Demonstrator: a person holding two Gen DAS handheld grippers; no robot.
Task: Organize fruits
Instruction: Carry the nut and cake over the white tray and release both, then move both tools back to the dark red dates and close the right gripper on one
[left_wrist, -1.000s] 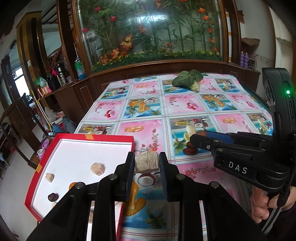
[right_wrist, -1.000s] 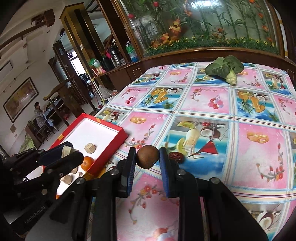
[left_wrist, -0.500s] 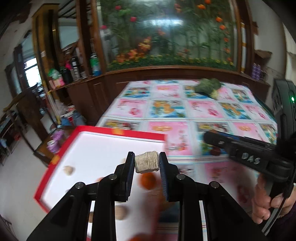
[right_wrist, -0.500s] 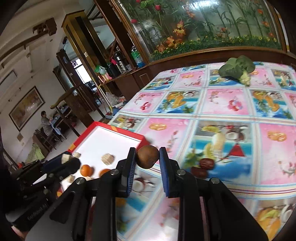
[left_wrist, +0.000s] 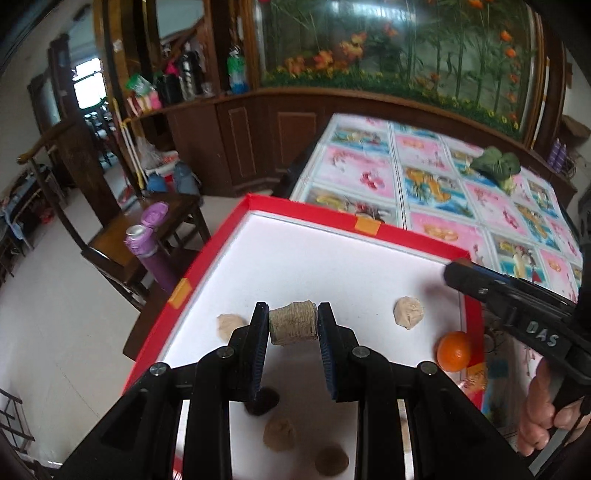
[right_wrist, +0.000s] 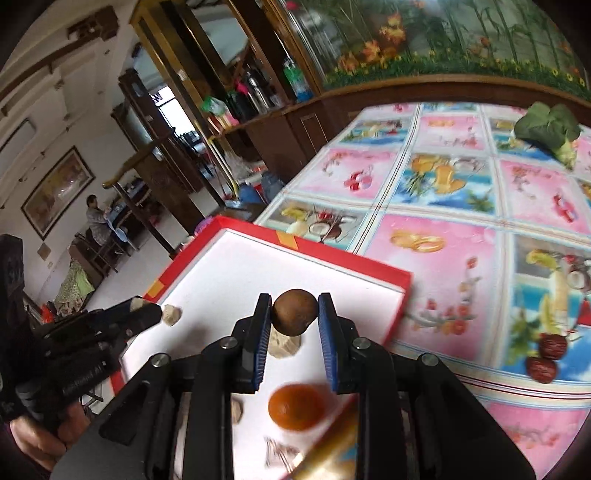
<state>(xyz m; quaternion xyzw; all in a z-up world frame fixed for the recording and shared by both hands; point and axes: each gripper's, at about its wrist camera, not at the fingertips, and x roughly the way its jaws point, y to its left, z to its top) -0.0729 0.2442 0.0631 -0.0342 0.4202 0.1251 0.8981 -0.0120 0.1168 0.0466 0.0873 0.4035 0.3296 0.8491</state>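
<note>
A red-rimmed white tray (left_wrist: 365, 225) (right_wrist: 314, 251) lies at the table's near left corner. My left gripper (left_wrist: 293, 325) is shut on a tan ridged chunk (left_wrist: 293, 326), held above the tray's left part. My right gripper (right_wrist: 294, 314) is shut on a round brown fruit (right_wrist: 294, 312), above the tray's right part. In the tray lie an orange (left_wrist: 454, 350) (right_wrist: 297, 406), pale lumpy pieces (left_wrist: 408, 312) (right_wrist: 171, 314), a dark fruit (left_wrist: 263, 400) and brown lumps (left_wrist: 279, 434). Two red dates (right_wrist: 546, 356) rest on the tablecloth to the right.
A green leafy vegetable (left_wrist: 496, 166) (right_wrist: 550, 131) lies at the far side of the fruit-print tablecloth (right_wrist: 443, 192). Left of the table stand a wooden chair (left_wrist: 144, 236) with purple bottles (left_wrist: 147, 243). A person sits far off at the left (right_wrist: 96, 218).
Both grippers have swung left from over the tablecloth to over the tray, each still holding its piece. The two dates stay behind on the cloth.
</note>
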